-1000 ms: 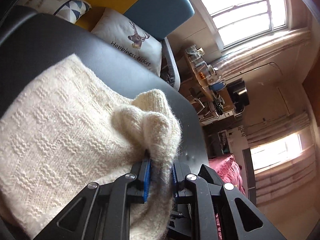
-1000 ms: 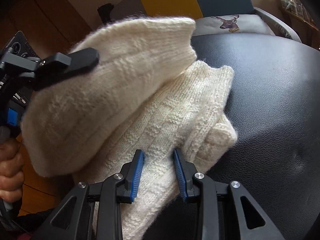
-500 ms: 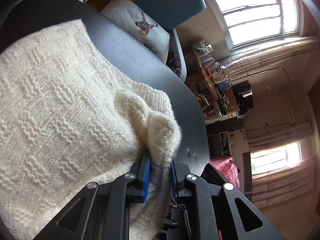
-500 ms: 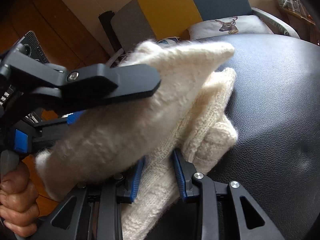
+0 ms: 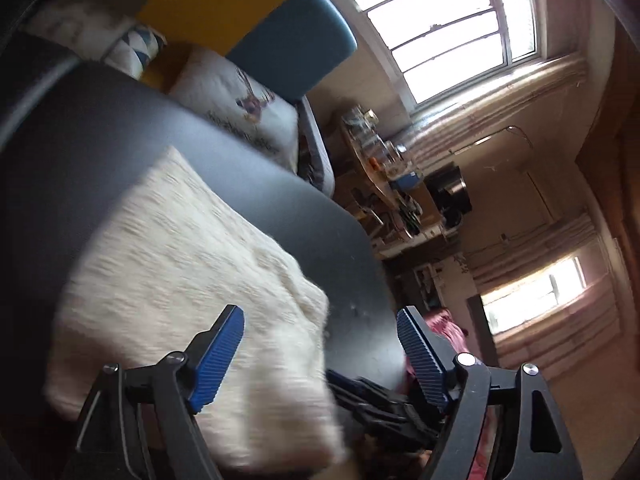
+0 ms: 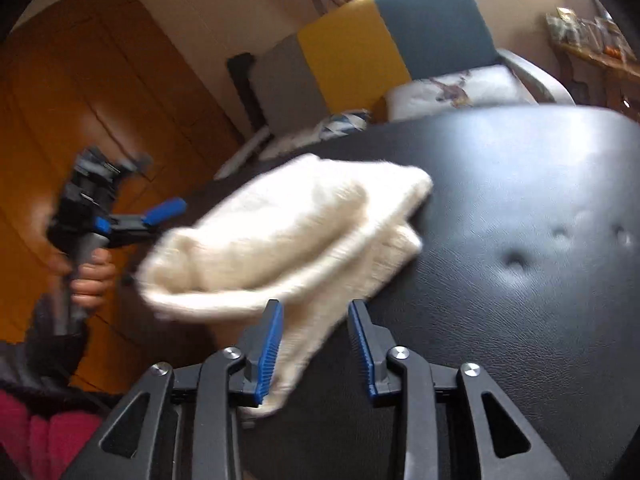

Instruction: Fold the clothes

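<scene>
Both grippers opening; left gripper (image 5: 320,352) wide, nothing held; right gripper (image 6: 316,344) straddles sweater (image 6: 288,236) edge, grip loosening; sweater lies bundled on black seat (image 6: 520,184); fold looks mostly done, tidying left.

Black padded surface (image 6: 520,200); deer-print cushion (image 5: 244,108) behind it; yellow-and-blue chair back (image 6: 384,36); barred window (image 5: 448,28); wooden door (image 6: 80,100).
</scene>
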`<state>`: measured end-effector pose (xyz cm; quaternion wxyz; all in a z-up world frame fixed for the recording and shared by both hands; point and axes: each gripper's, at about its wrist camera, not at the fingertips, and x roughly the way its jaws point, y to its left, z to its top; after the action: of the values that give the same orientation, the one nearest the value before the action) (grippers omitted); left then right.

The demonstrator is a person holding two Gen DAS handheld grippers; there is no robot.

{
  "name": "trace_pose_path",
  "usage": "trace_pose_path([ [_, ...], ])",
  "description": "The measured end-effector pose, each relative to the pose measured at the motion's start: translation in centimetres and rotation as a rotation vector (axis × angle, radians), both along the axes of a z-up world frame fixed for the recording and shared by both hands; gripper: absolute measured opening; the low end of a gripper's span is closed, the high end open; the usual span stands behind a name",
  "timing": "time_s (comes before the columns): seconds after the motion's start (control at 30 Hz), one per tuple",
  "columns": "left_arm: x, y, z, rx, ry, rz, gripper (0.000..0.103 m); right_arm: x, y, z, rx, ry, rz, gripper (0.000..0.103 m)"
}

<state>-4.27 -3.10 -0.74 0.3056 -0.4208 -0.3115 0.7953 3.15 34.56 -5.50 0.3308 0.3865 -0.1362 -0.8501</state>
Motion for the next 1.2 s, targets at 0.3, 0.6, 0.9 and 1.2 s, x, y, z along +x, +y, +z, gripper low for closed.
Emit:
trace_pose_path([
  [0.3,3.5,-7.1,-5.4,-0.207,0.018,0.097,0.082,0.3,-13.2,5.1,0.107,-0.028,0.357,0.061],
  [0.6,8.1,0.2,-6.8,-0.597,0.436,-0.321,0.082,-4.3,-15.0,-2.1,-0.223,-0.413,0.347,0.062],
  [0.9,6.1,0.9,-8.9,-0.545,0.404,-0.564,0.082,-2.2,-8.1,-7.1,-0.396,-0.542,0.187,0.025],
  [1.2,5.4,0.8,-9.3,-0.503,0.372,-0.596,0.082,-3.0,-3.8,-1.7,-0.481,-0.368,-0.126,0.042],
])
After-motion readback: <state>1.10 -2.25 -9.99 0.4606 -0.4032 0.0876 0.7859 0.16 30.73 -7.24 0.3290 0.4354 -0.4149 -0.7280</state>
